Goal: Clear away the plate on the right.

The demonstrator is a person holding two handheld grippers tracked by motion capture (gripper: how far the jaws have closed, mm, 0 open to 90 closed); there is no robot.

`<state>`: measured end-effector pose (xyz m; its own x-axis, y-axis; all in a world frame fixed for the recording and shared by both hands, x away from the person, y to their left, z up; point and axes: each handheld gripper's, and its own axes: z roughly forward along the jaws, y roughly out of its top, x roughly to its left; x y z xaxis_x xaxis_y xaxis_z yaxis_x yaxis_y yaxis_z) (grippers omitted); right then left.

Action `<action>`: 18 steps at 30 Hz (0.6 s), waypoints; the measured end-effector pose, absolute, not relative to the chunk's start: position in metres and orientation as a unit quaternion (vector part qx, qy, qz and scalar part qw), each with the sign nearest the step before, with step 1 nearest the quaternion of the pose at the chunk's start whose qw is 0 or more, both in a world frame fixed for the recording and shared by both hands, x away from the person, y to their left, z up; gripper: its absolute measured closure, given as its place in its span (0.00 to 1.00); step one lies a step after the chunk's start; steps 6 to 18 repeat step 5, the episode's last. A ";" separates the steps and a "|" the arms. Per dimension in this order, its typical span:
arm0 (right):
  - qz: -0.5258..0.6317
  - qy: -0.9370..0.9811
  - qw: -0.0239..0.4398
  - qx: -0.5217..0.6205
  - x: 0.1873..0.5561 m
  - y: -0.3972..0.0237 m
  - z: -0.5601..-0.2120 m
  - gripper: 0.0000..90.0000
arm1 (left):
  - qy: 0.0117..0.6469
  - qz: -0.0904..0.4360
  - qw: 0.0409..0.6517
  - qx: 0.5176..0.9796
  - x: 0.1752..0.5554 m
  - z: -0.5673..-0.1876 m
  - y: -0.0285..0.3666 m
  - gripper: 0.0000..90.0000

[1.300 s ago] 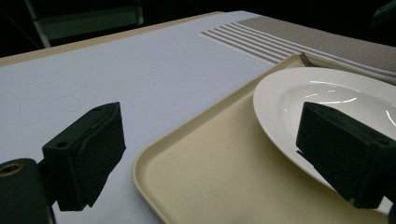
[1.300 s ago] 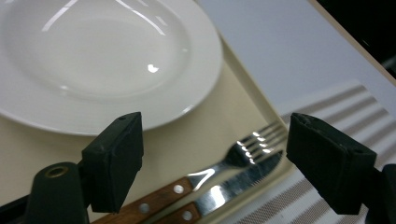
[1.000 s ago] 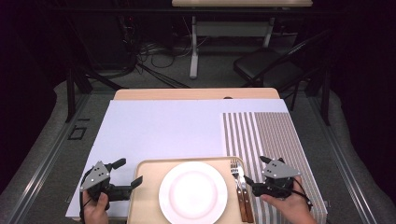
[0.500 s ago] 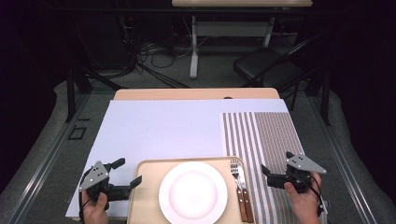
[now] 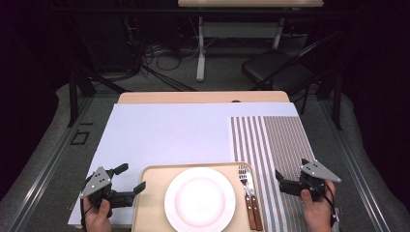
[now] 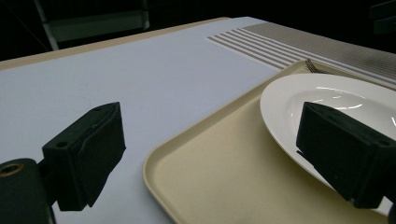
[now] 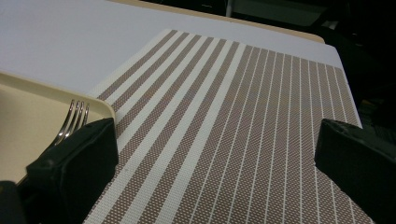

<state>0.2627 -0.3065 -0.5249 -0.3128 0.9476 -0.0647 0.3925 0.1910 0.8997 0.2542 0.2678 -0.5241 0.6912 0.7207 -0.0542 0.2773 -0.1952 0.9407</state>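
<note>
A beige tray (image 5: 150, 203) sits at the table's near edge and holds a white plate (image 5: 199, 198). A fork (image 5: 244, 181) and a brown-handled knife (image 5: 255, 208) lie along the tray's right side. My left gripper (image 5: 130, 178) is open, its jaws straddling the tray's left corner (image 6: 224, 177) with the plate (image 6: 336, 93) just ahead. My right gripper (image 5: 291, 170) hovers low over the striped placemat (image 5: 270, 140), to the right of the tray. Its jaws have just been opening and now stand wide, with nothing between them. The fork's tines (image 7: 72, 116) show at the left of the right gripper view.
A white sheet (image 5: 169, 135) covers most of the wooden table (image 5: 203, 97). Beyond the far edge are a black chair (image 5: 275, 72), another table's leg (image 5: 200, 53) and cables on the floor. Metal rails run along both sides of the table.
My right gripper has moved right, away from the cutlery on the tray and out over the placemat, with its jaws spread wider. The left gripper has stayed put.
</note>
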 end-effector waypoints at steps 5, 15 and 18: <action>0.414 0.702 0.336 0.473 0.262 -0.304 -0.525 0.00 | 0.335 0.205 0.537 0.747 0.255 -0.524 0.268 0.09; 0.414 0.702 0.336 0.473 0.262 -0.304 -0.525 0.00 | 0.335 0.205 0.537 0.747 0.255 -0.524 0.268 0.09; 0.414 0.702 0.336 0.473 0.262 -0.304 -0.525 0.00 | 0.335 0.205 0.537 0.747 0.255 -0.524 0.268 0.09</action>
